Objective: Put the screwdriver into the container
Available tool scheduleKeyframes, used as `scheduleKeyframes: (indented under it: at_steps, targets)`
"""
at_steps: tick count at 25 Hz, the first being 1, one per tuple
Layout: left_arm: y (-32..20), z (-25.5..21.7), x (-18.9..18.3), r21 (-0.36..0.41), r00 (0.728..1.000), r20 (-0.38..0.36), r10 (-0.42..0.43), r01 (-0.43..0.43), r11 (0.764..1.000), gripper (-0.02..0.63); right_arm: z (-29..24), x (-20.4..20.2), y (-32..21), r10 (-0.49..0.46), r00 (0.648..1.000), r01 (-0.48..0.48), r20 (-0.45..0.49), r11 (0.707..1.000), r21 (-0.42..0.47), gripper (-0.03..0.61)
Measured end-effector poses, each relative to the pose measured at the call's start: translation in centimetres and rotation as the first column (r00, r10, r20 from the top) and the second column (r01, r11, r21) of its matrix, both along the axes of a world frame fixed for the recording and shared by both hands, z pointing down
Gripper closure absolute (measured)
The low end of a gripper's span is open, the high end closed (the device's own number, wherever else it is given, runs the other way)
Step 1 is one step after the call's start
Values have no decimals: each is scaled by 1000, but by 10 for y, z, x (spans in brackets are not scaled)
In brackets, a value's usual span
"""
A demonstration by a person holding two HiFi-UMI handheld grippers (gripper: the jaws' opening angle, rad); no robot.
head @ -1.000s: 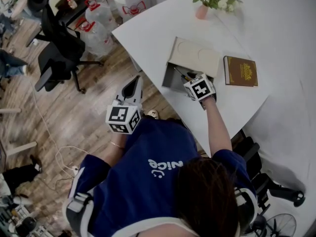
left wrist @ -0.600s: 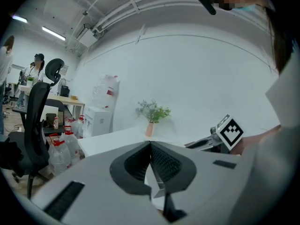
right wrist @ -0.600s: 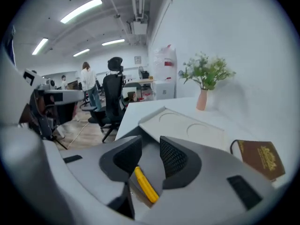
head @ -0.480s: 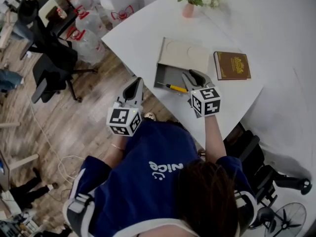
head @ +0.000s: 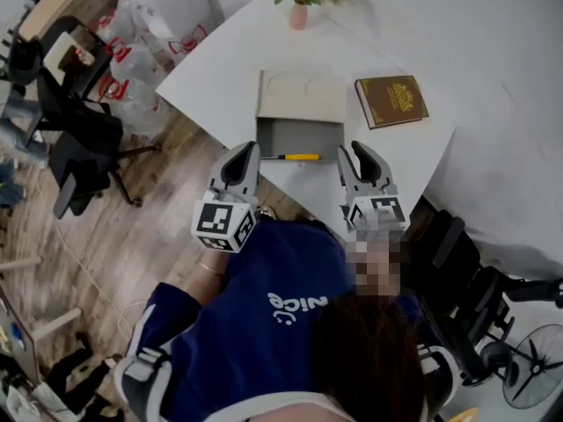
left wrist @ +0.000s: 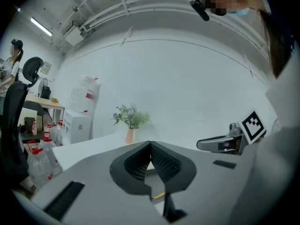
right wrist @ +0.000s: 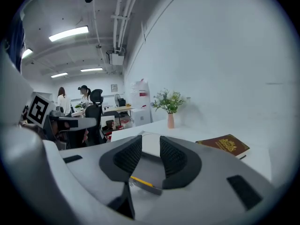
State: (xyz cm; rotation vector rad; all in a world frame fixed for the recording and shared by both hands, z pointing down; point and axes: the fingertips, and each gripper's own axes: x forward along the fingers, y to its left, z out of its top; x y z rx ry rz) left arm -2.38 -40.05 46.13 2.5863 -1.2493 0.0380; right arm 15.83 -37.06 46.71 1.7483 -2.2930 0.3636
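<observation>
The yellow-handled screwdriver [head: 297,157] lies crosswise along the near edge of the grey container [head: 299,135], whose beige lid [head: 301,98] stands open behind it. In the right gripper view the screwdriver [right wrist: 140,181] shows low between the jaws, past them on the grey tray. My right gripper [head: 354,153] [right wrist: 151,142] hovers just short of the container, open, holding nothing. My left gripper [head: 247,149] [left wrist: 150,144] is level with it at the container's left, off the table edge, with its jaws touching at the tip.
A brown book [head: 392,100] lies right of the container. A pink vase of flowers [head: 299,11] stands at the far table edge. Office chairs [head: 79,139] and water bottles [head: 132,77] stand on the wooden floor to the left. A fan [head: 528,376] sits bottom right.
The right gripper let go of the screwdriver at the container and drew back toward me, jaws open. The screwdriver now rests on the container's near edge. The left gripper stayed shut.
</observation>
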Motion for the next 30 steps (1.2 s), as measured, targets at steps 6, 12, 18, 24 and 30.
scheduleKeyframes:
  at_steps: [6,12,18,24,30]
  targets:
    - [10,-11,20,51,999,11,49,-49,997,597,9,17,30,45,998,-46,-54,999,-13,466]
    - [15,-13,31,58,997,3,74,-74,996,597,0,17,39,52,998,-51,-33,998,40,535]
    - [21,-12,36,59,997,-1,76,-76,995,597,0,26,42,100,995,-99,-1,993,57,557]
    - [21,-14,37,60,998,3,69,-69,996,597,-5,34,42,126,992,-124,-15,988,87,557]
    - [22,-13,38,55,998,0,60,-60,997,597,-5,36,41,112,993,-109,-27,990,87,558]
